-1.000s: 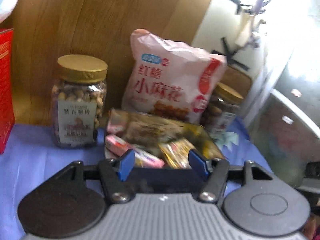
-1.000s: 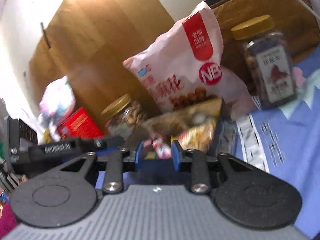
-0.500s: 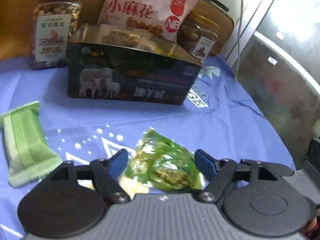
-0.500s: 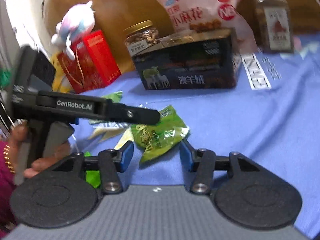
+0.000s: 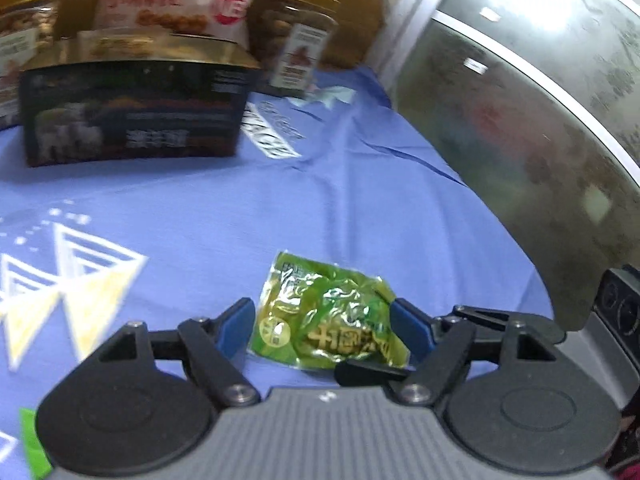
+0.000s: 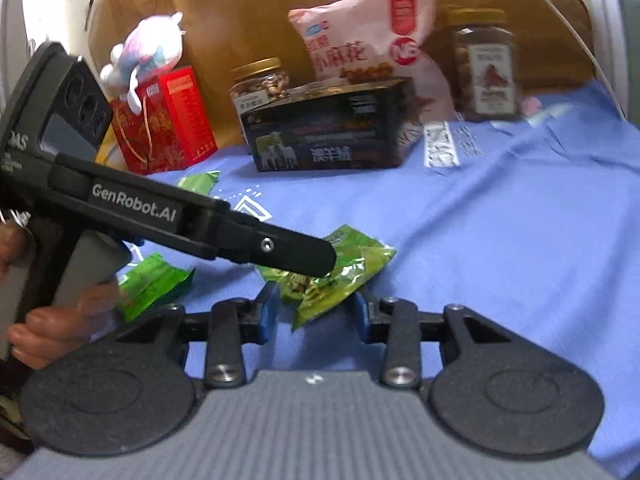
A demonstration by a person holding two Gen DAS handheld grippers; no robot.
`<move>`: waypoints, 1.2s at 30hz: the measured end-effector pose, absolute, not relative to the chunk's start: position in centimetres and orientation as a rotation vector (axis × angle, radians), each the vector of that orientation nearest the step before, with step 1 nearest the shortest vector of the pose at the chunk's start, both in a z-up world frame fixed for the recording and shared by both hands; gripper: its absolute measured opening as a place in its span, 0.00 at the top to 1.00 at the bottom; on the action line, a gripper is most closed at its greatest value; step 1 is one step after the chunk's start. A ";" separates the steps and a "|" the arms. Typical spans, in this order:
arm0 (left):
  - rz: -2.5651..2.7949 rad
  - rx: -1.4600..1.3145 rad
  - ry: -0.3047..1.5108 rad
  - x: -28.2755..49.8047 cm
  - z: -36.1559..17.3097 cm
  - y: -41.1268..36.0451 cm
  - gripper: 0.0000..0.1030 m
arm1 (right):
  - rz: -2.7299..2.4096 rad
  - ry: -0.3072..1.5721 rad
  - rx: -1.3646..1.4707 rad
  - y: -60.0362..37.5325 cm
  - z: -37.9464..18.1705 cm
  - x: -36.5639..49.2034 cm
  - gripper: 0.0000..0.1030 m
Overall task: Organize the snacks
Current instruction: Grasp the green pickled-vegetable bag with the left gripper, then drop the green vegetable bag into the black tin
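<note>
Box (image 6: 326, 136) partly filled; green packet (image 5: 326, 314) plus two others remain on cloth. Your left gripper (image 5: 322, 326) and right gripper (image 6: 314, 312) both straddle it, fingers spread, nothing held.

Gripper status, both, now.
Left gripper: open, fingers either side of the green packet, not clamped.
Right gripper: open, holding nothing, the same packet between its fingers.

Left claw (image 6: 320, 260) hides part of the green packet (image 6: 352, 268).
</note>
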State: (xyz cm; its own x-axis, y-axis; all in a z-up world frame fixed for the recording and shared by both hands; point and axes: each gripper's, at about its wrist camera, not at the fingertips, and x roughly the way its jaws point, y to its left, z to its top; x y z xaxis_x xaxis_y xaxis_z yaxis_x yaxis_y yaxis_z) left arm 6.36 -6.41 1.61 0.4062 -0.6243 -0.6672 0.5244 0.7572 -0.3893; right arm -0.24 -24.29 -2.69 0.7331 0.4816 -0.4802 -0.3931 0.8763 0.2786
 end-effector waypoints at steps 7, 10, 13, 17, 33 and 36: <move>-0.770 -0.182 0.929 5.5 1.3 -7.1 0.26 | 0.516 0.593 0.420 -28.7 -3.5 -1.4 0.57; -0.770 -0.254 0.952 5.9 1.3 -6.1 0.26 | 0.514 0.617 0.554 -30.0 -4.3 -0.8 0.78; -0.784 -0.388 0.992 6.8 1.0 -4.4 0.26 | 0.556 0.646 0.734 -31.6 -5.3 -0.1 0.78; -0.803 -0.507 0.978 7.1 1.3 -2.4 0.26 | 0.638 0.653 0.941 -32.8 -5.8 0.4 0.78; -0.617 -0.396 0.735 15.3 9.0 1.9 0.58 | 0.742 0.596 0.659 -25.7 2.8 12.8 0.78; -0.556 -0.378 0.710 19.0 9.7 2.5 0.57 | 0.736 0.579 0.616 -24.3 3.7 16.7 0.78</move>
